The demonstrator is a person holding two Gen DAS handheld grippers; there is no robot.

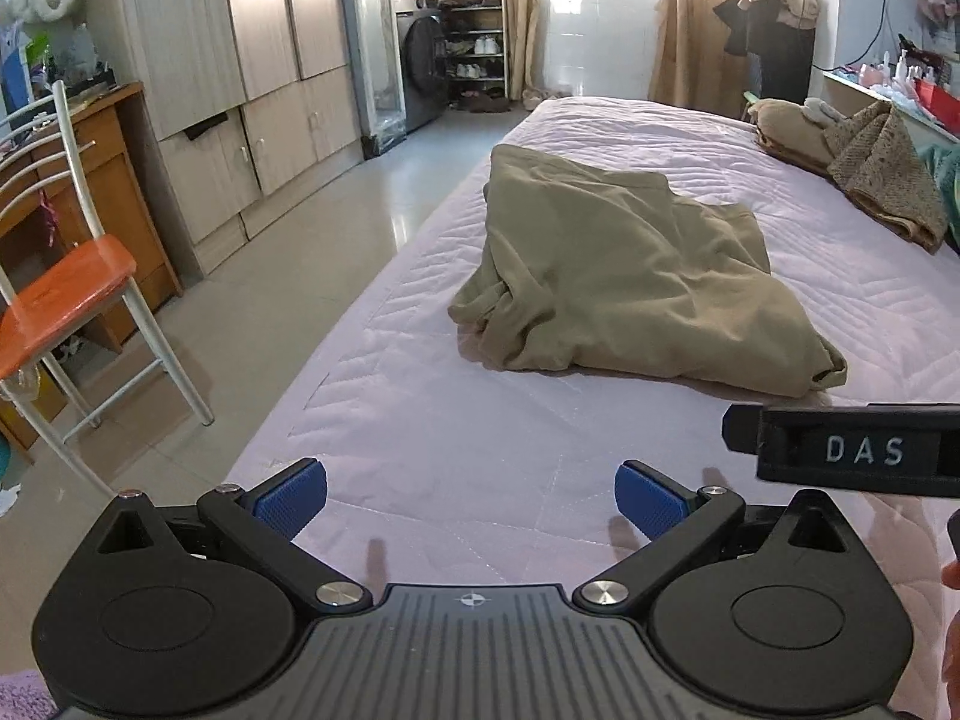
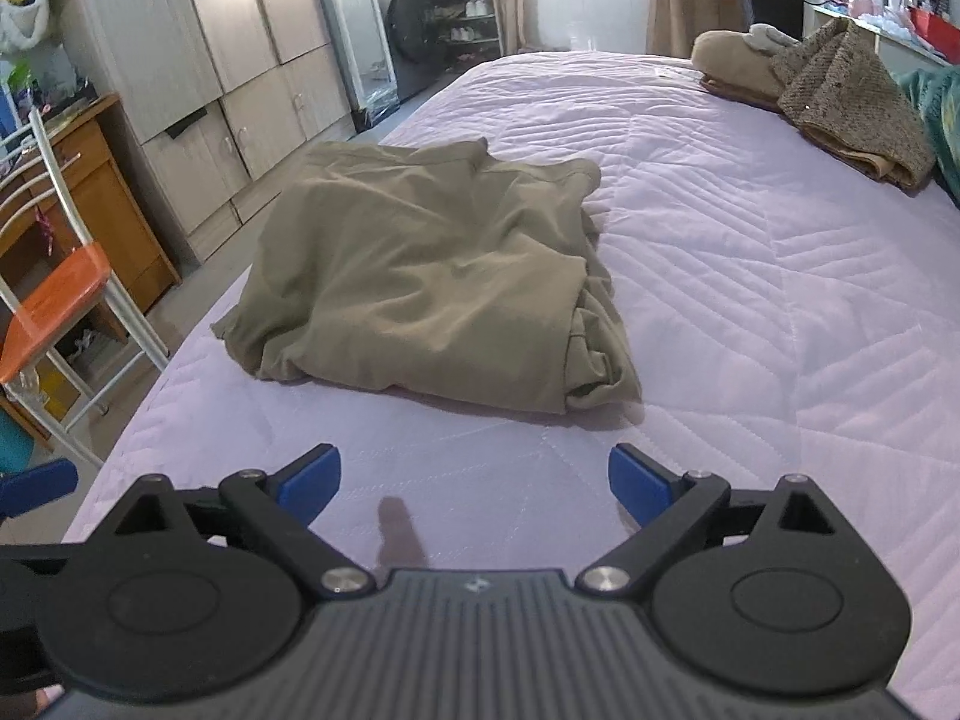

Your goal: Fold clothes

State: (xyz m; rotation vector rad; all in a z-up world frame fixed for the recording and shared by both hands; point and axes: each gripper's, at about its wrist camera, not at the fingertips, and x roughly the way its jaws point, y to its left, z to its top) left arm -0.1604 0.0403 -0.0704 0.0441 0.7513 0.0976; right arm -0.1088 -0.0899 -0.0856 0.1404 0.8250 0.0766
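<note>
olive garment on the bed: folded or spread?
Folded, loosely: the olive garment lies doubled in a rumpled pile on the pink quilt, bunched layers along its right edge.

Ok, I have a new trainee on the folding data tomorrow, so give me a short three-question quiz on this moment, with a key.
1. True or false: the left gripper is shut on the crumpled olive-khaki garment.
2. Multiple choice: the garment lies on (A) the orange-seated metal chair, (B) the pale pink quilted bedspread, (C) the tiled floor.
3. Fill in: the right gripper has its blue-padded jaws ____ and holds nothing.

Key:
1. False. Its jaws stand apart, short of the garment.
2. B.
3. Open.
</note>
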